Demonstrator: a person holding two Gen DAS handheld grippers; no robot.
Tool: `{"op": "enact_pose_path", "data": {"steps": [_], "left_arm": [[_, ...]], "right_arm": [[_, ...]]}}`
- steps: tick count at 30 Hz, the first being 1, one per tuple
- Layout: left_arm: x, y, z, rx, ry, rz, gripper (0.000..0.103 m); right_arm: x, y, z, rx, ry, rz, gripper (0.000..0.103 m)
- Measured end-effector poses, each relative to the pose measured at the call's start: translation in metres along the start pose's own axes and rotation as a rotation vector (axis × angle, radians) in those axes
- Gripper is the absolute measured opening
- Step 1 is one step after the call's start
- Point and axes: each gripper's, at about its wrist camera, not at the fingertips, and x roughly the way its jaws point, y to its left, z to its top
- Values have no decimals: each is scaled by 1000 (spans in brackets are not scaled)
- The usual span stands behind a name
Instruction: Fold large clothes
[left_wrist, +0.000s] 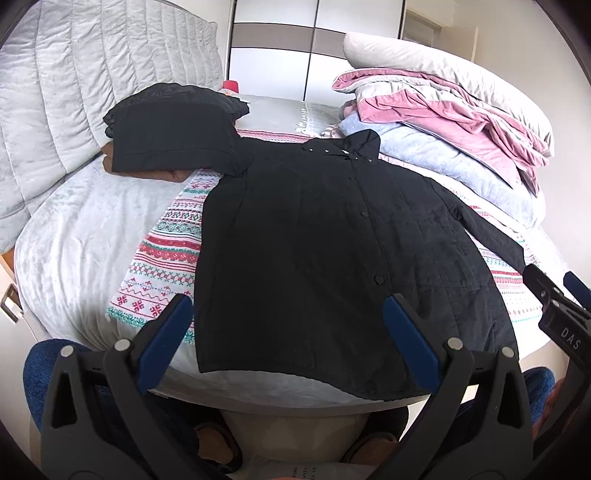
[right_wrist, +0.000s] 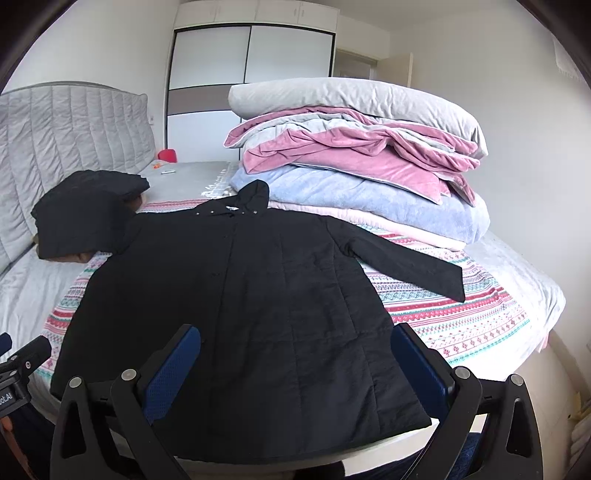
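A black coat (right_wrist: 236, 295) lies spread flat on the bed (right_wrist: 524, 258), with the right gripper (right_wrist: 295, 369), jaws apart, above its hem.

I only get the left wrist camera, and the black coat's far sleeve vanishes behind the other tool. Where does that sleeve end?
Observer: In the right wrist view the sleeve lies straight out across the patterned blanket, with its cuff flat and free.
Operator: Is that other tool gripping anything?
Observer: No. The right gripper is open over the coat near its lower edge, holding nothing.
Operator: Is anything beside the red thing at the back?
Observer: Yes, a small orange item and a pale stick-like object lie on the grey sheet.
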Motion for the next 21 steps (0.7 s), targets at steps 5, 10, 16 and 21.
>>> {"op": "enact_pose_path", "data": {"steps": [5,10,16,21], "left_arm": [[0,-1,1,-11,-7,-28,103],[1,-2,2,-13,-1,-37,103],[0,-2,4,3,7,-15,103],[0,-4,6,11,64,4,103]], "right_arm": [[-2,1,1,-3,-9,-2,103],[-2,2,1,6,-17,-4,103],[-3,3,1,14,-19,-12,103],[-2,5,-1,9,-9,-9,103]]}}
